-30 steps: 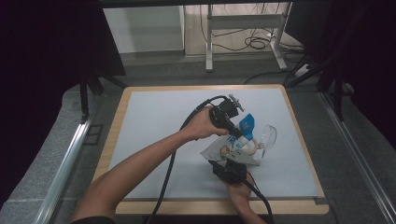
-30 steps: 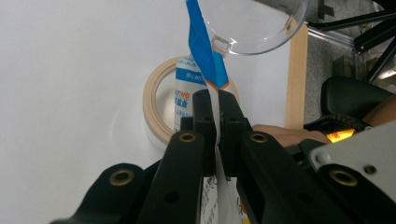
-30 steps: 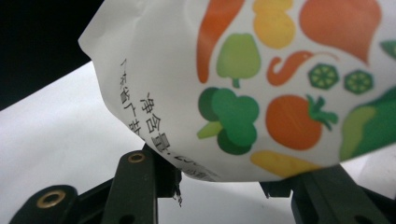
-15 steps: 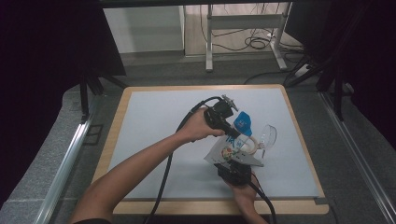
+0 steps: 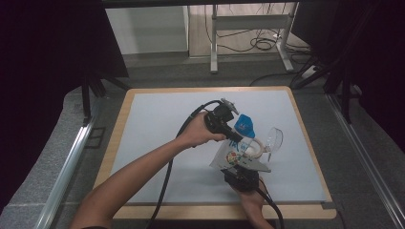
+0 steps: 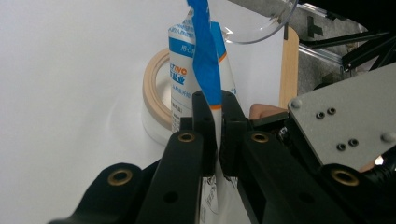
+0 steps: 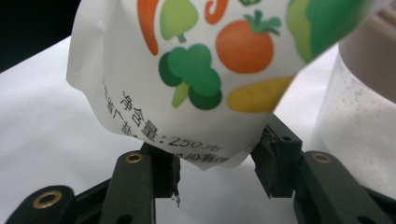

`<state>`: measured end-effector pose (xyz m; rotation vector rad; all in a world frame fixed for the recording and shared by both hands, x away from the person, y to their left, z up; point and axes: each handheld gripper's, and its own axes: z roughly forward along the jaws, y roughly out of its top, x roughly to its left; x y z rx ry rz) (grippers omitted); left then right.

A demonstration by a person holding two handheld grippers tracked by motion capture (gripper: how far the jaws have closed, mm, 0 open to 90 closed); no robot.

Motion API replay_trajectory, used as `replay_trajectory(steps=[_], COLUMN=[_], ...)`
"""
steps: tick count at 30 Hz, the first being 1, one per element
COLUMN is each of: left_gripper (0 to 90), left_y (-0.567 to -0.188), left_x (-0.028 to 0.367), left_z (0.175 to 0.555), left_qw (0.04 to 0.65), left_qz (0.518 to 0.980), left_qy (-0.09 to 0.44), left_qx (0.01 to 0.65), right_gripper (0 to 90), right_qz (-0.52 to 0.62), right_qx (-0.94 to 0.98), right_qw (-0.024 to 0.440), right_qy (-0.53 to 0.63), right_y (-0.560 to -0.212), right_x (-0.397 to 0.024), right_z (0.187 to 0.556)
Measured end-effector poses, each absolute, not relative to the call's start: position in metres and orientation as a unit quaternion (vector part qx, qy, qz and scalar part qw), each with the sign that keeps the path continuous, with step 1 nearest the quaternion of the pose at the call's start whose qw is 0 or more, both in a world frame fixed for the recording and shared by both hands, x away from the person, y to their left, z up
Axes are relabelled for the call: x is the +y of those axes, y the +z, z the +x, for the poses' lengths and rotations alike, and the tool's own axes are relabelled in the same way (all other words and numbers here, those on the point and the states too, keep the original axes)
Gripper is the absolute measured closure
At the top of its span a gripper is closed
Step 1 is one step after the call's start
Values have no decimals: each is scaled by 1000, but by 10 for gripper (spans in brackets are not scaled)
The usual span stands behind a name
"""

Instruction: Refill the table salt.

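Two handheld grippers met over a pale grey mat [image 5: 157, 124] on a wood-edged table [image 5: 116, 143], where we saw a person's forearms reach in from the near side. From largest to smallest, we noted first a white pouch [image 5: 229, 157] printed with vegetables, held off the mat near its right-centre, its blue-banded upper part [image 6: 205, 60] pointing away from the person. Just beside it stood a clear jar [image 5: 258, 148] with a tan rim, and a clear plastic lid [image 5: 273, 138] lay just beyond that. The left gripper [image 5: 239, 138], reaching in from the left, had its jaws pressed together on the pouch's upper edge, the blue strip rising between them in the left gripper view [image 6: 217, 116]. The right gripper [image 5: 241, 174] came up from below; in the right gripper view [image 7: 217, 172] its jaws stood apart on either side of the pouch's bottom corner [image 7: 205, 158], and we could not tell whether either pad touched it. The frosted wall of the jar [image 7: 355, 107] showed at the right edge there.
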<state>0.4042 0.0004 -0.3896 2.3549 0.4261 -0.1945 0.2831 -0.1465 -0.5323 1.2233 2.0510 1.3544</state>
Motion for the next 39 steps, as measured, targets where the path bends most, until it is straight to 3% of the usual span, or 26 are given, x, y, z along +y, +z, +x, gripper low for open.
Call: replay_trajectory(steps=[19,27,39], left_gripper=[890,897,898], left_y=[-396,-395,-394], left_x=[11,16,56], left_z=[397,393,393], left_qw=[389,417,464], left_qz=[903,890,860], left_qy=[-71,-62,-48], left_qx=[169,174,208], right_gripper=[539,491,454], right_qz=[439,433,408], right_qx=[742,748,761], right_qw=[198,190,179], right_qy=[467,466,471], right_y=[-535,-536,-534], right_x=[-156,-162,-178], right_z=[283,284,271])
